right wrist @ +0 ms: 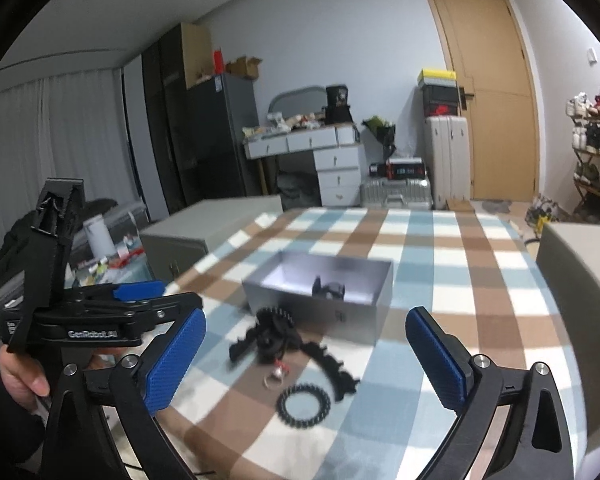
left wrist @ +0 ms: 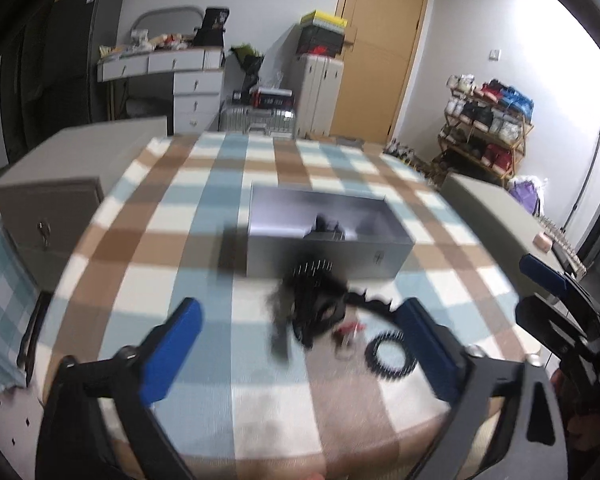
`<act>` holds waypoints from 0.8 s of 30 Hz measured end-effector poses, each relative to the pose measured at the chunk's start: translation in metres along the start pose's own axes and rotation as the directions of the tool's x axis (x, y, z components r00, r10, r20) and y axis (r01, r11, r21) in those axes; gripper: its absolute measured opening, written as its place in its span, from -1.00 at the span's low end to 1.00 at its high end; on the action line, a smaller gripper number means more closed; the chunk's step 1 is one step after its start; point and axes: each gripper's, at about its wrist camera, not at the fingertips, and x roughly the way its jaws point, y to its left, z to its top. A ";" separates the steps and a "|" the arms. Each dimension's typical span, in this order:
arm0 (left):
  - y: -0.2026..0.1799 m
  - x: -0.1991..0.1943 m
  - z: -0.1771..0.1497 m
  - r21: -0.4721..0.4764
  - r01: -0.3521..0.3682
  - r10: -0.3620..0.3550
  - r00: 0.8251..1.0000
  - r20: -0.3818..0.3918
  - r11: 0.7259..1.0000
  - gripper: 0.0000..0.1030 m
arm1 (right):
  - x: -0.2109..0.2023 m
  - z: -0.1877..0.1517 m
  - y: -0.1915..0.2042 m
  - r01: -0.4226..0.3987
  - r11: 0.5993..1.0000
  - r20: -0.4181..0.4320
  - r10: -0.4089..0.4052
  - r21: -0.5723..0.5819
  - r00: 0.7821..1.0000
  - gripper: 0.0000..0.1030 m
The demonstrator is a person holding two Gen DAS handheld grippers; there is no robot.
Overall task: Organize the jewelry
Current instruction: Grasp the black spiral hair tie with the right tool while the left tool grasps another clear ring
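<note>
"GenRobot.AI" is printed on the left tongs (right wrist: 140, 292), seen from the right wrist. A blue, brown and white checked cloth (right wrist: 440, 240) covers the bench, in a room with a wooden door (right wrist: 496, 92) and a shoe rack (left wrist: 488, 120). The open grey box (right wrist: 320, 292) holds one dark item (right wrist: 329, 289). Black jewelry (right wrist: 276, 332), a ring (right wrist: 275, 376) and a black bracelet (right wrist: 303, 404) lie in front of it. Left and right tongs (right wrist: 304, 364) are spread, empty.

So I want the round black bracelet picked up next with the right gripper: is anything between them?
Nothing visible. The right gripper is open, and the round black bracelet lies alone on bare checked cloth, apart from the small ring.
</note>
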 end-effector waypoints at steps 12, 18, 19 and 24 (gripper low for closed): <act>0.008 0.005 -0.042 0.038 -0.029 0.033 0.993 -0.114 0.999 0.93 | 0.056 -0.054 -0.009 -0.039 0.995 -0.251 0.060 0.087 0.966 0.95; 0.015 0.005 -0.053 0.031 -0.030 0.034 0.990 -0.137 0.999 0.93 | 0.071 -0.061 0.002 -0.004 1.000 -0.286 0.012 0.026 0.958 0.93; 0.016 0.006 -0.054 0.028 -0.034 0.038 0.988 -0.147 0.999 0.93 | 0.072 -0.062 0.004 0.006 1.000 -0.286 -0.003 0.010 0.958 0.92; 0.019 0.009 -0.055 -0.005 -0.023 0.022 0.985 -0.170 1.000 0.93 | 0.080 -0.067 0.011 0.068 0.996 -0.301 -0.080 -0.051 0.950 0.74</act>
